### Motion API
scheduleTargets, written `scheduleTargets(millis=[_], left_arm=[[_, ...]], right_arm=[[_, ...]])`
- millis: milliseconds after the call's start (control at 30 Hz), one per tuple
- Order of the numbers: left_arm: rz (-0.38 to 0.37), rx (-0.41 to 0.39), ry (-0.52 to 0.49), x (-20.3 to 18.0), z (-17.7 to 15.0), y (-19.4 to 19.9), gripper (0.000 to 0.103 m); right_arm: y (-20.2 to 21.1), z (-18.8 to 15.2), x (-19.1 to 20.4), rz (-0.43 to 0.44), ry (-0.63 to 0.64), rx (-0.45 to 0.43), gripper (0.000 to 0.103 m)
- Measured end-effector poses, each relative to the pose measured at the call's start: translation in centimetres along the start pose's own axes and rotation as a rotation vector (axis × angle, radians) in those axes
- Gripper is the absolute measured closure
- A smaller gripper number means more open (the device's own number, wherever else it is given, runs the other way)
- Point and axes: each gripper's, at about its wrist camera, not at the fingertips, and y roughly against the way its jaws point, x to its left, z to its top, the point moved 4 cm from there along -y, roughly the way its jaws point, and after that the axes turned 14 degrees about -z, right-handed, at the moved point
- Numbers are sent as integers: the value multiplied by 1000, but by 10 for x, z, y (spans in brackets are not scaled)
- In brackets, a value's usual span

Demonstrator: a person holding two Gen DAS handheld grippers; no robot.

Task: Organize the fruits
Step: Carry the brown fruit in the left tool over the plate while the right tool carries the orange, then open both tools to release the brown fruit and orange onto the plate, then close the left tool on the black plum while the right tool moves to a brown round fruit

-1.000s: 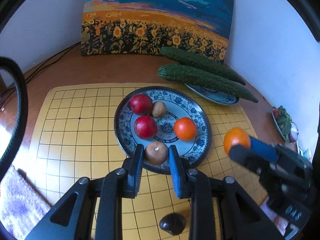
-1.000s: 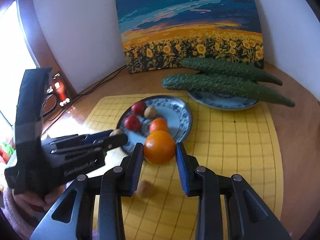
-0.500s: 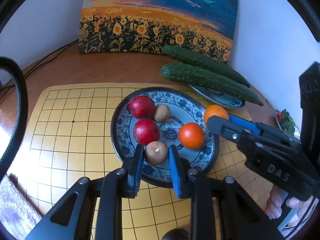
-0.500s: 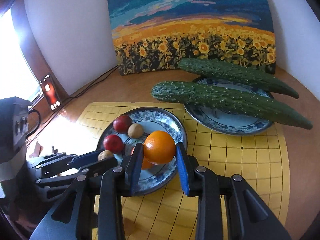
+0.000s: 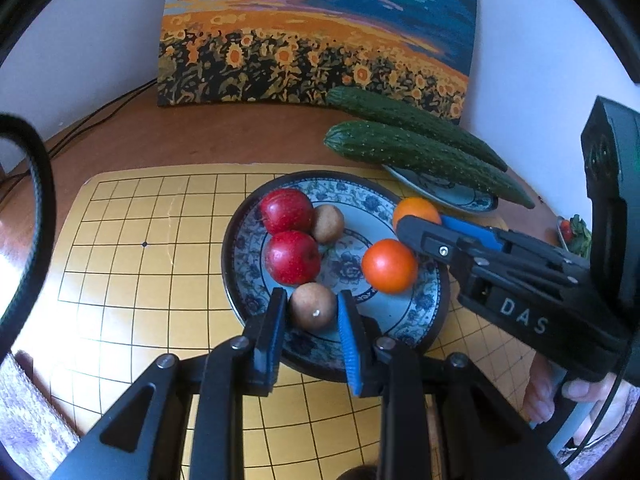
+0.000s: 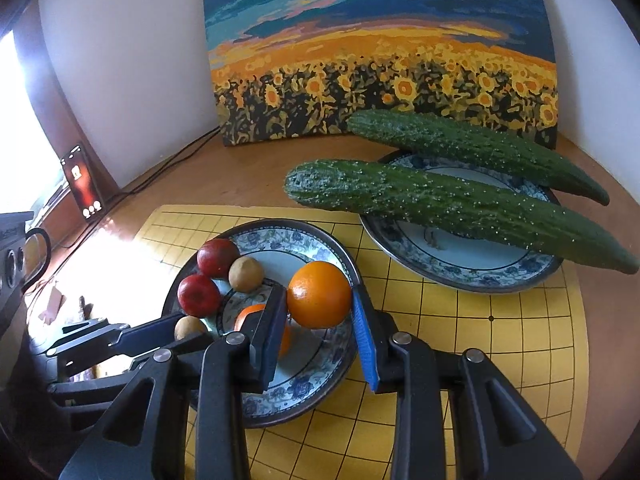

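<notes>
Already both grippers sit over the blue-patterned fruit plate [image 5: 434, 312], each with a load, so the coming move turns on what lies directly beneath each fruit. The right gripper [image 6: 320, 320] has its jaws closed on an orange [image 6: 319, 294], the pads pressing its two sides; seen from the right wrist, the orange hangs over the right half of the plate, toward the far rim, with another orange-red fruit, probably a tomato [image 5: 389, 266], just below and to its left, partly hidden by the left finger. From the left wrist view the same orange shows at the plate's far right edge, just beyond the tomato, and whether it touches the plate yet I cannot tell. The left gripper [image 5: 312, 314] is clamped on a small brown round fruit [image 5: 313, 306], perhaps a longan or small kiwi, at the near part of the plate, just in front of the nearer red apple [image 5: 293, 257]; the farther red apple [image 5: 287, 210] and a second brown fruit [image 5: 328, 223] lie behind. My reading is that the right hand's open spot is the bare patch at the plate's right, between the tomato and the rim, and a straight lowering there risks nudging the tomato. The two cucumbers [image 6: 460, 200] rest on a separate plate [image 6: 460, 276] to the right, well apart, on the yellow grid board [image 5: 140, 240].
</notes>
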Motion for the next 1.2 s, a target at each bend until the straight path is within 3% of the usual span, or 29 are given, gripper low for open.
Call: scheduleTargets(millis=[233,400,1200], left_arm=[[-2,-4,6,1,1,2,76],[-8,-16,3,-1,2,8,70],[1,-13,6,-20,-32,56,69]], right_arm=[[0,0,-1,-3,-3,2,68],[10,-1,0,-3,-3,-18,58],[91,-49,2,-71,-42,9,57]])
